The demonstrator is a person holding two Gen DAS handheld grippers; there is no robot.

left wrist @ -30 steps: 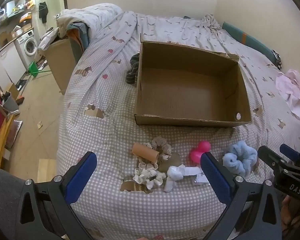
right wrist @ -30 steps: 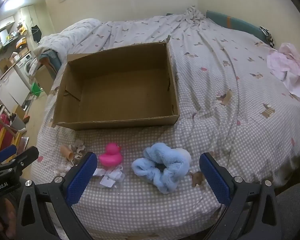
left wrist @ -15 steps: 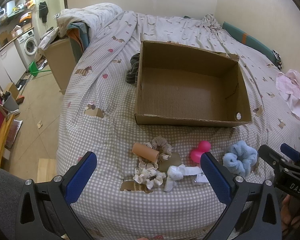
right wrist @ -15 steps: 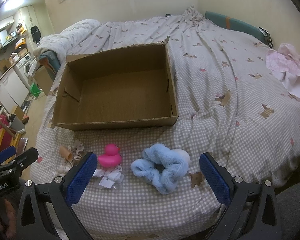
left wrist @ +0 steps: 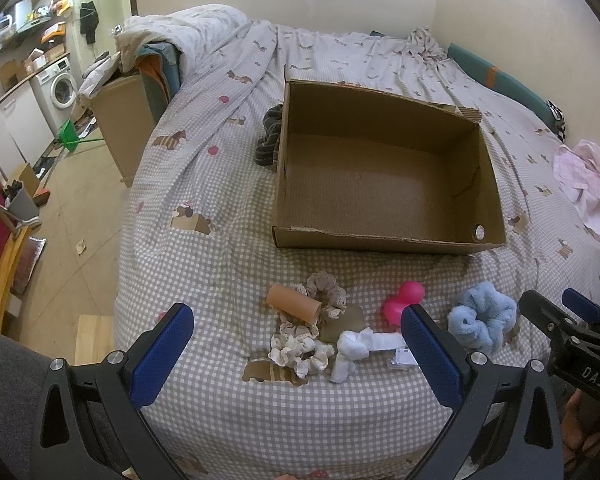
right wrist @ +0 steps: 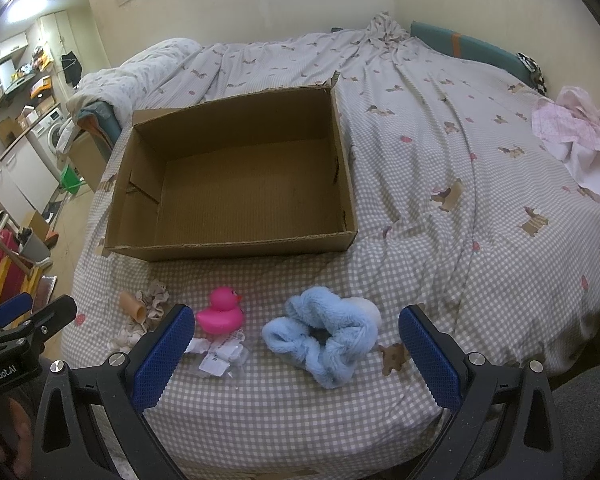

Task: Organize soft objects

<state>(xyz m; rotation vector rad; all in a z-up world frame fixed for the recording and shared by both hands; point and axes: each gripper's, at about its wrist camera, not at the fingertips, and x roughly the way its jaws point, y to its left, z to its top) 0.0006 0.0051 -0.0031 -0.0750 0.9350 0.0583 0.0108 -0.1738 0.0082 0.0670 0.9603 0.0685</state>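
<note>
An empty open cardboard box (left wrist: pixel 384 236) (right wrist: pixel 236 246) sits on the checked bed cover. In front of it lie a fluffy blue scrunchie (left wrist: pixel 482 318) (right wrist: pixel 324 334), a pink rubber duck (left wrist: pixel 404 300) (right wrist: pixel 220 312), a cardboard tube (left wrist: pixel 294 306) (right wrist: pixel 131 306), beige and floral scrunchies (left wrist: pixel 328 294) (left wrist: pixel 298 350), and a white cloth piece with tags (left wrist: pixel 354 346) (right wrist: pixel 220 356). My left gripper (left wrist: pixel 296 344) is open above the tube and scrunchies. My right gripper (right wrist: pixel 294 344) is open with the blue scrunchie between its fingers, not touching it.
A dark striped cloth (left wrist: pixel 269 142) lies left of the box. Pink clothes (right wrist: pixel 572 140) lie at the bed's right. The bed edge drops to the floor on the left, with a brown cabinet (left wrist: pixel 120 120) and a washing machine (left wrist: pixel 62 90) beyond.
Both grippers have shifted only slightly; the scene is a little closer in the right wrist view. Nothing was taken hold of.
</note>
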